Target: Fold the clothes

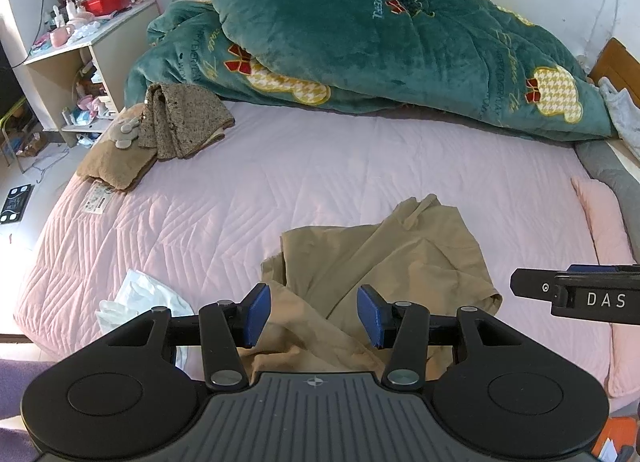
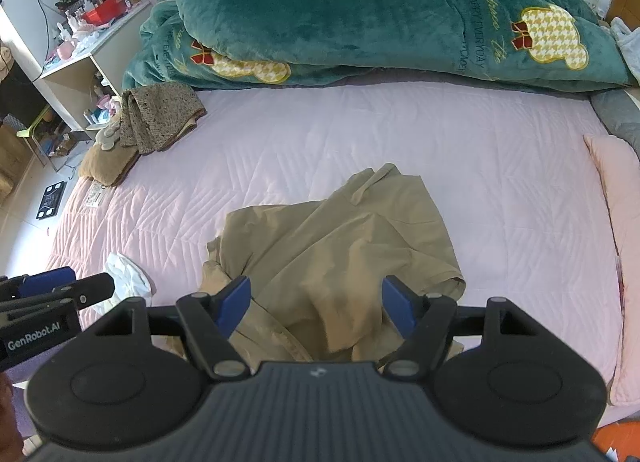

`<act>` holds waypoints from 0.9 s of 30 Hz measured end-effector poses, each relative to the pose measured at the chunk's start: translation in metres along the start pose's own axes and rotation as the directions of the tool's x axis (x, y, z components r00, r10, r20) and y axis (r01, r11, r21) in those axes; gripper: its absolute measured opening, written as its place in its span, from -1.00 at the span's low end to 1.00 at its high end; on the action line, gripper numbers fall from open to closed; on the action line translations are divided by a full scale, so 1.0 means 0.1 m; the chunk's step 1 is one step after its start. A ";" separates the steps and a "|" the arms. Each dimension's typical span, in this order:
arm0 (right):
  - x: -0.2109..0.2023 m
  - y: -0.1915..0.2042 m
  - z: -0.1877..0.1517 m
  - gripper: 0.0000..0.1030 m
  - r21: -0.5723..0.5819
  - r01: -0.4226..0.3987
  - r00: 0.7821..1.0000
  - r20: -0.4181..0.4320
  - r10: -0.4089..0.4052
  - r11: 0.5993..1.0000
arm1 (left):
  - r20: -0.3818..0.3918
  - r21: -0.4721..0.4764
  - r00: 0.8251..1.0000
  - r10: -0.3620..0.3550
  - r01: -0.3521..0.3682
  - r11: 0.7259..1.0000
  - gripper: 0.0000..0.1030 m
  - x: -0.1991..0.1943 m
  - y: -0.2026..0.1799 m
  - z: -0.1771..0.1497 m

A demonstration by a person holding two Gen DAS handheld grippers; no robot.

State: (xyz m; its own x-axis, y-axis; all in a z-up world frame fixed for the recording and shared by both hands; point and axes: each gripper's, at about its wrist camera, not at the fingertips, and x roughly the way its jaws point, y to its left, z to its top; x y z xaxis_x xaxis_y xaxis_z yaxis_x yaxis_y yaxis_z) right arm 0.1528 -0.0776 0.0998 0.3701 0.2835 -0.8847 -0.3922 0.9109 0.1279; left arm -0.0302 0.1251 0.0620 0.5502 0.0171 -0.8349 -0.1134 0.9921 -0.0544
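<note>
A crumpled tan garment (image 1: 380, 258) lies near the front of the pink bed; it also shows in the right wrist view (image 2: 332, 246). My left gripper (image 1: 314, 316) is open, its blue pads (image 1: 256, 314) hovering over the garment's near edge, holding nothing. My right gripper (image 2: 318, 308) is open above the same near edge, empty. The right gripper's body shows at the right edge of the left wrist view (image 1: 580, 294). The left gripper's body shows at the left edge of the right wrist view (image 2: 48, 298).
A white cloth (image 1: 140, 298) lies left of the tan garment. A speckled brown garment (image 1: 184, 122) and a brown cushion (image 1: 116, 166) sit at the bed's far left. A green quilt (image 1: 360, 34) is heaped at the back. A pink pillow (image 1: 604, 222) lies right. A cluttered shelf (image 1: 76, 58) stands left.
</note>
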 end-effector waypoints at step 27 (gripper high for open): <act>0.00 0.06 0.04 0.43 -0.006 0.004 1.000 0.005 -0.004 1.000 | 0.002 -0.005 1.000 -0.013 0.013 1.000 -0.03 0.03 0.06 0.05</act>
State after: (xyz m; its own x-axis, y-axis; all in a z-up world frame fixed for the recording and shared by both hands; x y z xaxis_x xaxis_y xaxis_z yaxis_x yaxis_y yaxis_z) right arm 0.1535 -0.0707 0.1022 0.3759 0.2813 -0.8830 -0.3958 0.9103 0.1215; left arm -0.0252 0.1313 0.0623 0.5535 0.0042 -0.8328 -0.1103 0.9916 -0.0683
